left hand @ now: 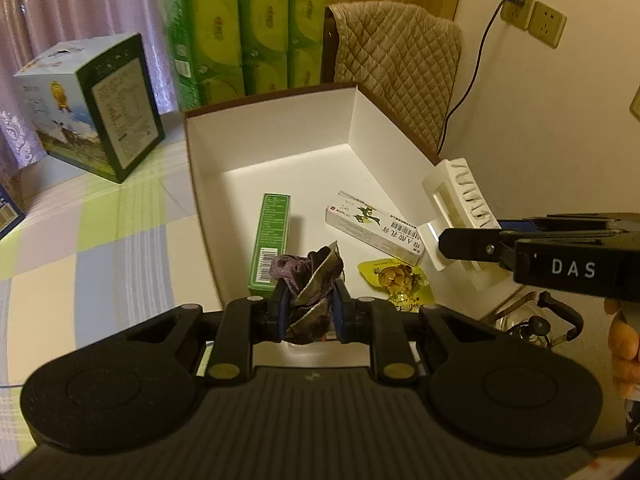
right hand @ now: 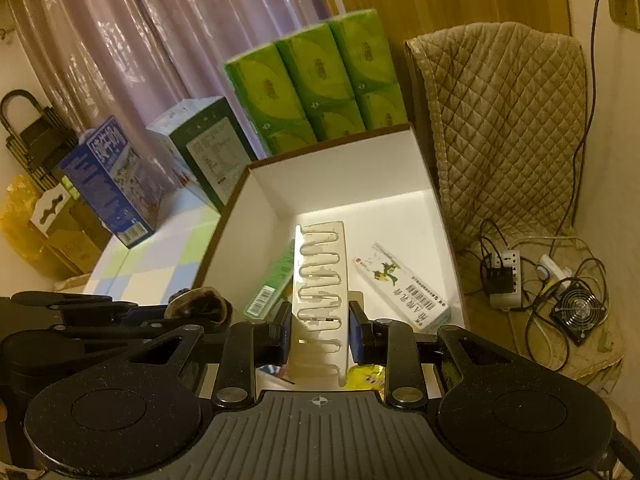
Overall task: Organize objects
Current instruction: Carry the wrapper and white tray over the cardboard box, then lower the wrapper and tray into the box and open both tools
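Looks about midway through the tidy-up. Already lying on the floor of the white box [left hand: 272, 136]: a green carton [left hand: 269, 240] toward its left wall, a white medicine carton [left hand: 374, 230] toward its right wall, and a yellow snack packet [left hand: 394, 278] at the near edge. Still in the air over that box: a crumpled purple-and-olive cloth bundle [left hand: 310, 280], clamped tight in the left gripper [left hand: 310, 314] just above the near edge, and a white slotted plastic rack [right hand: 320, 300], pinched between the jaws of the right gripper [right hand: 319, 330] over the right half. So probably two drops left, then whatever else needs sorting, hard to say. Left wrist view only: the yellow packet in full, the rack from the side, poking out past the box's right wall, a glass kettle [left hand: 532, 322] below that, plus fingers of a hand [left hand: 624, 344]. Right wrist view only: power strip [right hand: 505, 276] and small fan [right hand: 578, 312] on the seat right of the box, a blue carton [right hand: 106, 184] well off to its left, and the rack's slots straight on, hiding part of the green carton.
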### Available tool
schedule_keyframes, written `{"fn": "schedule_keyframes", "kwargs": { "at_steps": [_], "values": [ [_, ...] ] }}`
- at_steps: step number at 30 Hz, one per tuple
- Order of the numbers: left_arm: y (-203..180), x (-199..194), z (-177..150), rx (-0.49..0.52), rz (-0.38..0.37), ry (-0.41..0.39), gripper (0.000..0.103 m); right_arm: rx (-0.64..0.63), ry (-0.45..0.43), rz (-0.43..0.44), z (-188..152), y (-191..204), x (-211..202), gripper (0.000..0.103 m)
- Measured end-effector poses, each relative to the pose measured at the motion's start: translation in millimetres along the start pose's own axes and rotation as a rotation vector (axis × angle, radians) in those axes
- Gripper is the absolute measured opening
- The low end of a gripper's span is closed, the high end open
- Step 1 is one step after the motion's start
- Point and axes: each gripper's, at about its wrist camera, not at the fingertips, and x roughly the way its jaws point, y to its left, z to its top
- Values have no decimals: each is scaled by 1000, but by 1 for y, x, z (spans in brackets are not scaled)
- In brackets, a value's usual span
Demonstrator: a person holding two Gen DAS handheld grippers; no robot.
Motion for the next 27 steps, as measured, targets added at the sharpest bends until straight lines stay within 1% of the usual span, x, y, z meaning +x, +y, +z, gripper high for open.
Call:
{"fn": "schedule_keyframes", "kwargs": {
  "at_steps": [15,24,27],
  "values": [
    [-4,72,28,19,1,95,18,-36,122,-23,17,-25,71,25],
    [-3,97,40,27,10,108,20,-37,135,-28,24,-31,88,25],
    [-2,100,42,30,7,107,24,-34,137,-28,25,-32,90,25]
  ]
}}
